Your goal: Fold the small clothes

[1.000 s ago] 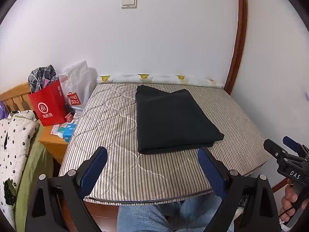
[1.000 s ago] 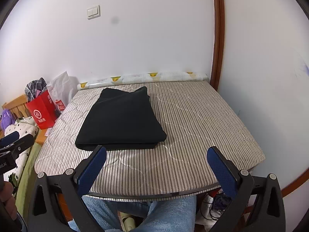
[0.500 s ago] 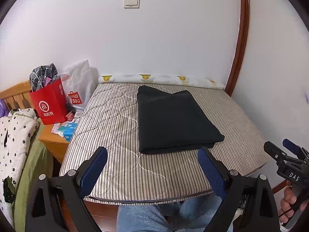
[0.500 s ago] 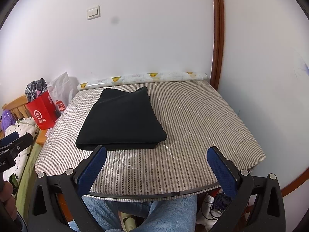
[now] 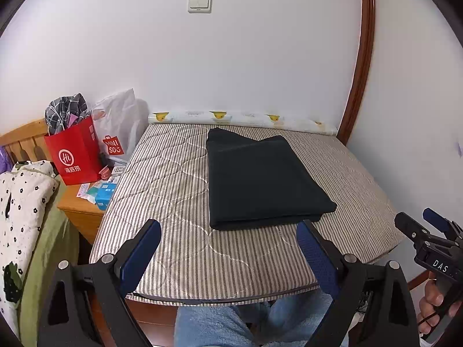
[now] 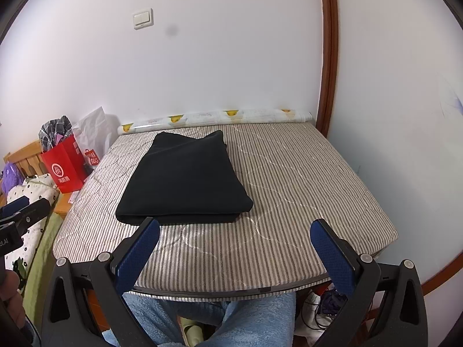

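Barely anything has moved since the earlier frames: both our views drift only a touch, and the dark folded rectangular garment (image 5: 262, 180) lies where it did. We hold the left gripper (image 5: 228, 250) with its blue-padded fingers (image 5: 139, 253) spread wide, nothing between them, hovering off the near edge of the grey-striped quilted mattress (image 5: 173, 248). Our right gripper (image 6: 234, 250) is likewise spread and empty, pads (image 6: 331, 256) well short of the cloth.

Garment sits mid-mattress, a bit toward the far wall, layered edges stacked at the near end, apart from both tools. It looks already folded into a tidy slab; we judge the fold is done or one halving remains. Grippers are likely pulled back to our lap, above the blue fleece trousers (image 6: 254, 321), so the cloth rests undisturbed.

Off to the left, a red paper shopping bag (image 5: 73, 151) and a white plastic bag (image 5: 120, 124) stand on a wooden bedside stand (image 5: 76, 211), clear of the work area. A rolled duck-print sheet (image 5: 243, 118) lies along the wall.

If another fold is wanted, we would need to reach forward for the near corners.
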The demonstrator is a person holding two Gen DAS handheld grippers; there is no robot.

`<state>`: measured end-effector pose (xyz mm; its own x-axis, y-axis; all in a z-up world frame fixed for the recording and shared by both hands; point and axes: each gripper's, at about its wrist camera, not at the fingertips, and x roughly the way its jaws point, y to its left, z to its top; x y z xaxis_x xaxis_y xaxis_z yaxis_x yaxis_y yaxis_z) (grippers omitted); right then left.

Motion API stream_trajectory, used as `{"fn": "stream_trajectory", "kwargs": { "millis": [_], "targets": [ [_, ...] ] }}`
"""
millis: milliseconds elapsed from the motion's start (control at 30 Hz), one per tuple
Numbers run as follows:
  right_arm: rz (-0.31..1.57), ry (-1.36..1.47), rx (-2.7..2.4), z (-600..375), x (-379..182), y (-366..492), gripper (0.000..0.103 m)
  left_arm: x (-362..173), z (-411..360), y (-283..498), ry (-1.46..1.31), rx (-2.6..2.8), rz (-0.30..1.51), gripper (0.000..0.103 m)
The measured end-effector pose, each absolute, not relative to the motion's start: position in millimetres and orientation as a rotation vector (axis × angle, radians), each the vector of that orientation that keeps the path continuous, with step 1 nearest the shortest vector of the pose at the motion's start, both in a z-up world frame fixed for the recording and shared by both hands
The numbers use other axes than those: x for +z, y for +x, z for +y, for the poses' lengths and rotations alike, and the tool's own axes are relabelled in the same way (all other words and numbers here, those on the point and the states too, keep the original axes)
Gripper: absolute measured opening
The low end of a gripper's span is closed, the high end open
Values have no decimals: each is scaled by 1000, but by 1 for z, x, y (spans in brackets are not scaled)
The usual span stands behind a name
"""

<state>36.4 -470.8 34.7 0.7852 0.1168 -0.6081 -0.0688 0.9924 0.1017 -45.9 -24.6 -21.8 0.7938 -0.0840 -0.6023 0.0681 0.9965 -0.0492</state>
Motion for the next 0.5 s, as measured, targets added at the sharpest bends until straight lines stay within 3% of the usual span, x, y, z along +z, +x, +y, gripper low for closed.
{"fn": "stream_trajectory", "kwargs": {
  "millis": [500],
  "targets": [
    [658,69,103,-473,33,35,102,-25,-27,-42,-37,-87,656,95]
  ]
}}
